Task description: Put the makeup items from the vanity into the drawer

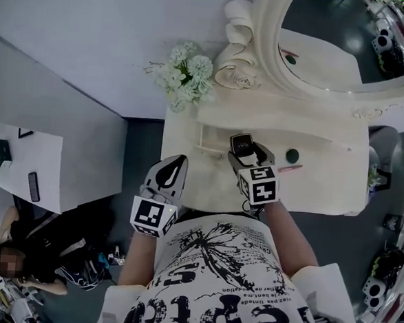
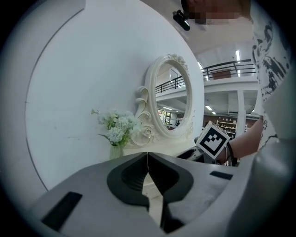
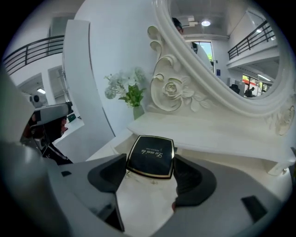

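Observation:
My right gripper [image 1: 244, 152] is shut on a black square compact [image 1: 241, 143] with a gold edge and holds it flat above the white vanity [image 1: 324, 193], at the right edge of what looks like an open drawer [image 1: 210, 138]. In the right gripper view the compact [image 3: 151, 156] sits clamped between both pads [image 3: 108, 173]. My left gripper [image 1: 176, 162] is shut and holds nothing, hanging at the vanity's front left edge; its jaws meet in the left gripper view [image 2: 148, 172]. A round green item [image 1: 292, 156] and a thin pink stick [image 1: 290, 168] lie on the top to the right.
An oval mirror [image 1: 335, 35] in a carved white frame stands at the back. A vase of pale flowers [image 1: 187, 73] is at the back left corner. A white wall panel is on the left, and a person [image 1: 15, 265] sits by a desk [image 1: 22, 165] below left.

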A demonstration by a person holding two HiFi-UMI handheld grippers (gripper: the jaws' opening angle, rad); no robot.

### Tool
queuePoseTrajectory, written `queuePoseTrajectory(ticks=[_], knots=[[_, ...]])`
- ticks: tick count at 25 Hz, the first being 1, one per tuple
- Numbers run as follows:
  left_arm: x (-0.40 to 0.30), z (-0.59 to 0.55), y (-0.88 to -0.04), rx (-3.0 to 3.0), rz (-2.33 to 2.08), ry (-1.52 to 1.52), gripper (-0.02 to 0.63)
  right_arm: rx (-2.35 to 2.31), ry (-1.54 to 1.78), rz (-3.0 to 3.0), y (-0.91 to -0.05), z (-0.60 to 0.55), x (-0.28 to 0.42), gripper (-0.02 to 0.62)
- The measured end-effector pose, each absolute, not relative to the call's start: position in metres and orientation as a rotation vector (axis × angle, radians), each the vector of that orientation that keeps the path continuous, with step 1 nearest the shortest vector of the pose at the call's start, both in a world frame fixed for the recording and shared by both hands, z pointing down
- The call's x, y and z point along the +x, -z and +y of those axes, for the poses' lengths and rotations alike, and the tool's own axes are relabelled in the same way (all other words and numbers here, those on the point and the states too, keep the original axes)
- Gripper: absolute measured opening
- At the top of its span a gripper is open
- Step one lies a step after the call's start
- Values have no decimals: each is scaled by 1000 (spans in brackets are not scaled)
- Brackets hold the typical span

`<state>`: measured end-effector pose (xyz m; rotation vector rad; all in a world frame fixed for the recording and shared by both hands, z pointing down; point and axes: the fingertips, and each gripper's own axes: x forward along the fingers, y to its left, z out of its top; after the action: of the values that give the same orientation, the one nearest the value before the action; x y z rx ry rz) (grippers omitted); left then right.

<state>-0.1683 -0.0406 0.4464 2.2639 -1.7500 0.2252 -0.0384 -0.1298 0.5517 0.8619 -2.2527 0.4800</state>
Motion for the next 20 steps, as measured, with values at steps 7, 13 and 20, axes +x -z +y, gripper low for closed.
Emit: queuePoseTrajectory(ticks=[7,13,20], knots=[[-193,-16,-445,2171,-1849,-219,20,759,-501,-2236,-567,-127,-76,328],[-203,-2,-447,2118,-1888,-200,20,796,-391,-2279,-561,-129,-85,330],[-192,-7,-443,2163,-1860,-181,20,886,-423,-2279,-553,-131,-58,329]])
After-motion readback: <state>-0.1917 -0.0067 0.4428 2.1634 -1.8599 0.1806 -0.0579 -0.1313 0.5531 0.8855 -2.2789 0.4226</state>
